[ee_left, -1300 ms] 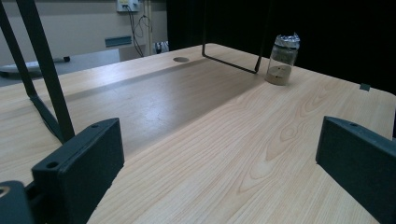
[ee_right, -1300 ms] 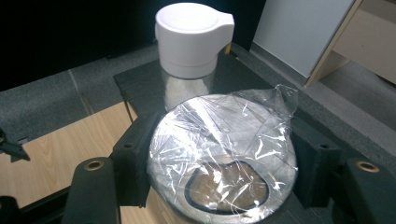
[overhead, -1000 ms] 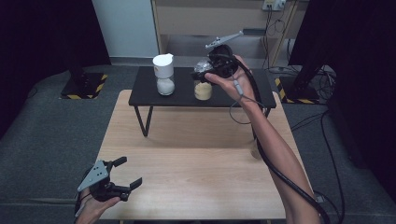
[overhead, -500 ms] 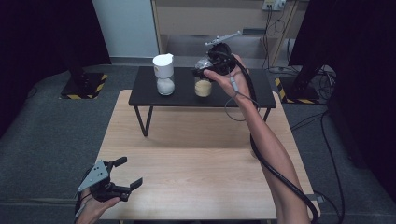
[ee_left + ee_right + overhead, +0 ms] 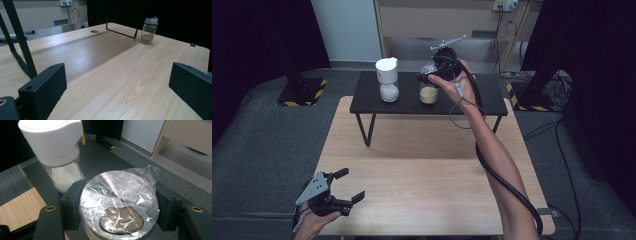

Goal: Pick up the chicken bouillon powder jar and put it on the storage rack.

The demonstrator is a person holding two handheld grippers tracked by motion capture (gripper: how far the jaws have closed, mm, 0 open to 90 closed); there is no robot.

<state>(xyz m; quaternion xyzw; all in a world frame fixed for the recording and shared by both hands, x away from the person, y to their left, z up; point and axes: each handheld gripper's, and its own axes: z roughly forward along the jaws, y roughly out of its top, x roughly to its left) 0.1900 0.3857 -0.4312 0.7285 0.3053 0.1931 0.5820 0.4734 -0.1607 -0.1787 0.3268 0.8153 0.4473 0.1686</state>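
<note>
A glass jar [image 5: 428,94] with beige contents and clear film over its top stands on the low black table [image 5: 482,102]. My right gripper [image 5: 430,75] comes at it from above and is shut on its upper part. In the right gripper view the black pads [image 5: 72,205] press both sides of the film-covered jar [image 5: 120,195]. Beside it stands a white-capped jar [image 5: 387,80] of white grains, also close at hand as the white-capped jar [image 5: 56,152]. My left gripper [image 5: 343,185] rests open at the wooden table's near left corner, holding nothing.
The black table stands on thin legs at the far end of the wooden table [image 5: 427,170]. In the left gripper view a second film-topped jar [image 5: 149,30] sits on the wood near a black leg [image 5: 122,33]. Grey floor surrounds the table; cables trail at the right.
My right hand has shifted slightly and settled lower around the beige jar. The jar keeps its spot on the black table. My left gripper has stayed still.
</note>
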